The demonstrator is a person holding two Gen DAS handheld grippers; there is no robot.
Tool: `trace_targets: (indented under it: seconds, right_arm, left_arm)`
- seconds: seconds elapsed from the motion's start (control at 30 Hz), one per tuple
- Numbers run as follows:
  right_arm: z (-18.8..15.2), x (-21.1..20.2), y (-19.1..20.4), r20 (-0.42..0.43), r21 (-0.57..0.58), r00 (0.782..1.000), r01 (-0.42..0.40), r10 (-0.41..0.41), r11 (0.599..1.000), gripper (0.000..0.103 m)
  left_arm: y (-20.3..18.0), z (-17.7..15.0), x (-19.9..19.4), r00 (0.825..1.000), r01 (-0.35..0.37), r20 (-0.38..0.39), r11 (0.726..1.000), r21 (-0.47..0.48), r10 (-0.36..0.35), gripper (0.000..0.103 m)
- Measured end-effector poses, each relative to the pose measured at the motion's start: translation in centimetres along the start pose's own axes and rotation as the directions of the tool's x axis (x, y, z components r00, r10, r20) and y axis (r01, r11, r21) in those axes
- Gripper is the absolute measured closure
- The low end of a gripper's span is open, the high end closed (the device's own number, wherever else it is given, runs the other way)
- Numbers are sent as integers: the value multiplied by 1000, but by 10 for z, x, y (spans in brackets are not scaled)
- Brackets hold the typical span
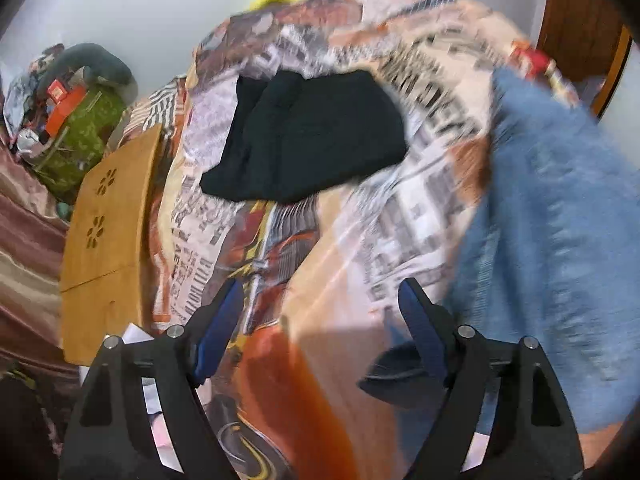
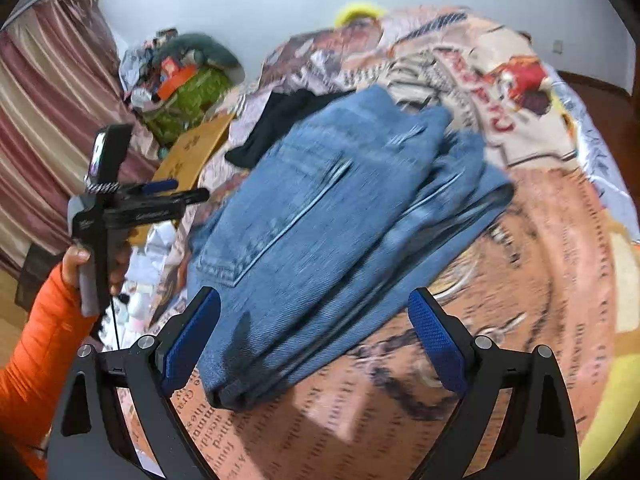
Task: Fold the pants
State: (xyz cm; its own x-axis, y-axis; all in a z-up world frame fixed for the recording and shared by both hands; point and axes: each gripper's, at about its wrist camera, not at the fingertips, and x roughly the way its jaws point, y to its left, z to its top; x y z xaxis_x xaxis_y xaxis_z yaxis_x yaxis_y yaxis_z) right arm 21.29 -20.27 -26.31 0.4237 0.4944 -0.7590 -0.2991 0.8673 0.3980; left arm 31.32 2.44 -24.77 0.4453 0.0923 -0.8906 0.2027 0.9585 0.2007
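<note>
Your left tongs (image 1: 320,312) stand wide apart with nothing between the blue pads (image 1: 218,332), only the printed bedspread (image 1: 340,240) beneath them. Your right tongs (image 2: 314,332) are just as wide and equally empty; the near folded end of the jeans (image 2: 320,216) lies between the two pads without either one pressing on it.

Take the jeans as your landmark. They lie folded into a thick blue bundle on the bedspread, just ahead of the right tongs. In the right wrist view your left hand (image 2: 86,264), in an orange sleeve (image 2: 36,344), holds its tongs off the left side of the jeans, apart from the cloth. Beyond the jeans, on their far left, sits a black garment (image 1: 308,140), also folded, and a wooden board (image 1: 108,216) lies further left. A beige garment (image 2: 416,76) lies crumpled just behind the jeans.

Both views are smeared, so I cannot tell for certain how neat the layers are; the right edge looks staggered.

The risk from here, as I judge it, is undoing the fold. If you pinch only the top layer, the bundle may peel open when lifted. Sweeping an open pad across the denim could drag it askew, or push it into the beige garment behind.
</note>
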Motion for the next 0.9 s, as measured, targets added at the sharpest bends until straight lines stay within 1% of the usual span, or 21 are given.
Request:
trace_targets:
  seconds: [0.03, 0.1, 0.17, 0.2, 0.23, 0.27, 0.37, 0.5, 0.6, 0.67, 0.73, 0.8, 0.9]
  right_arm:
    - [-3, 7, 3, -22, -23, 1000, 5, -5, 1000, 9]
    - [-10, 18, 8, -44, -66, 999, 24, -27, 998, 16]
    - [-14, 20, 9, -32, -102, 999, 36, -39, 994, 17]
    - [-14, 19, 8, -32, -108, 999, 34, -37, 994, 22]
    - [-13, 16, 5, -25, -109, 999, 33, -36, 993, 24]
    - [-14, 15, 2, -22, -107, 999, 38, -40, 994, 28]
    - [-18, 10, -9, -23, -107, 999, 47, -49, 993, 28]
    - [-23, -1, -24, -15, -90, 997, 75, -77, 993, 28]
    - [-27, -11, -39, -10, -65, 995, 98, -99, 993, 28]
    - [-28, -18, -48, -4, -49, 993, 118, -119, 992, 28]
    - [-30, -26, -57, 11, -26, 988, 152, -152, 988, 30]
    - [-32, -31, -62, 18, 2, 986, 166, -166, 986, 35]
    - [-35, -38, -69, 21, 39, 984, 173, -174, 984, 38]
  left_arm:
    - [0, -2, 11, 999, 8, -31, 1000, 7, -8, 24]
    - [4, -4, 28, 994, 69, -85, 997, -15, -71, 24]
    - [10, -5, 38, 976, 150, -148, 985, -86, -162, 24]
    - [12, -6, 38, 965, 192, -159, 974, -117, -209, 24]
    - [11, -8, 37, 961, 209, -158, 970, -123, -227, 25]
    - [8, -9, 33, 962, 212, -153, 971, -112, -228, 25]
    - [-4, -13, 18, 965, 214, -138, 973, -83, -224, 25]
    - [-21, -16, -1, 957, 259, -118, 963, -77, -266, 25]
    - [-37, -16, -14, 958, 267, -97, 962, -54, -272, 25]
    - [-46, -16, -20, 954, 282, -86, 958, -51, -286, 25]
    - [-54, -17, -26, 950, 300, -78, 952, -55, -304, 25]
    - [-61, -19, -29, 947, 309, -71, 949, -57, -313, 25]
    - [-68, -19, -35, 953, 295, -56, 954, -54, -297, 25]
